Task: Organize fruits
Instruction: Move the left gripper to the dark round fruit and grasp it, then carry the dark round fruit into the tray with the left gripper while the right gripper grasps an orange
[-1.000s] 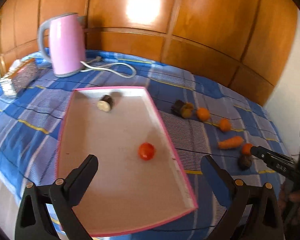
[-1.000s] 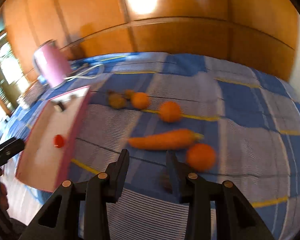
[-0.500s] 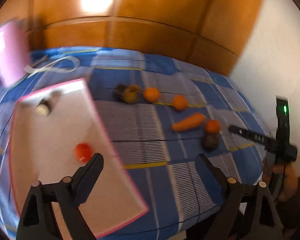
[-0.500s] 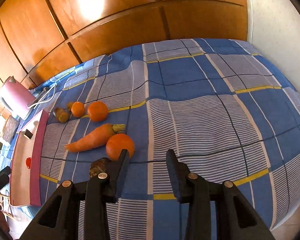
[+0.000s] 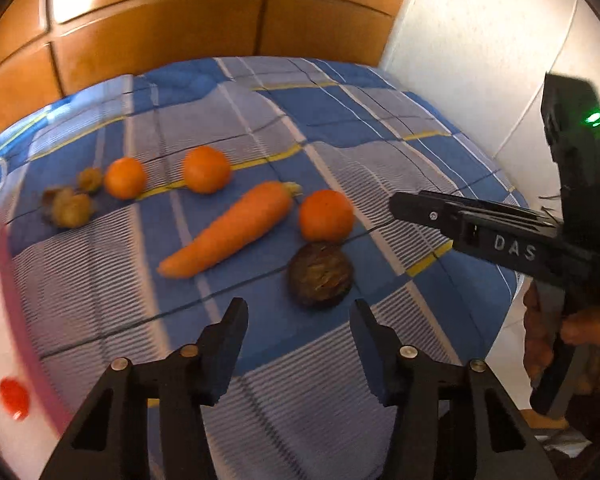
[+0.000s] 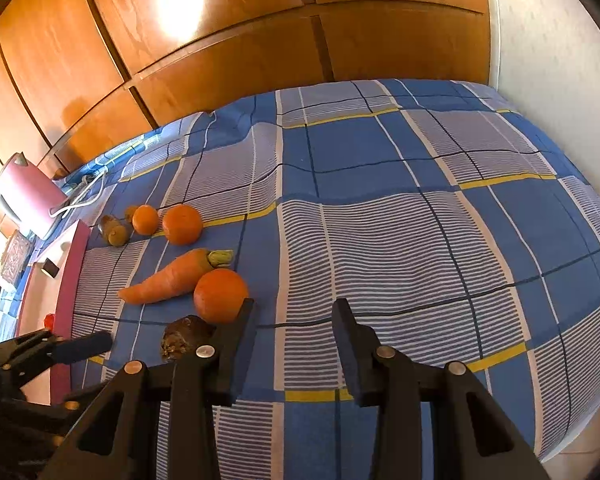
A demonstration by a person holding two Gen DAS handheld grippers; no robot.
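Wood-panelled wall (image 6: 220, 52) behind, and a blue checked bedspread (image 6: 420, 240) under everything. My pink tray (image 6: 74, 280) lies at its left edge beside a pink kettle (image 6: 24, 196). On the cloth: one carrot (image 5: 228, 228), three oranges (image 5: 326, 216), one dark round fruit (image 5: 320, 276) just ahead of my left gripper (image 5: 298, 326), whose jaws are closing on nothing. My right gripper (image 6: 294, 322) is narrowly parted, empty.

A home bedroom.
A bed (image 6: 380, 160) under a blue checked sheet, wooden wardrobe doors (image 6: 220, 40) behind it, a pink kettle (image 6: 24, 196) at one side.
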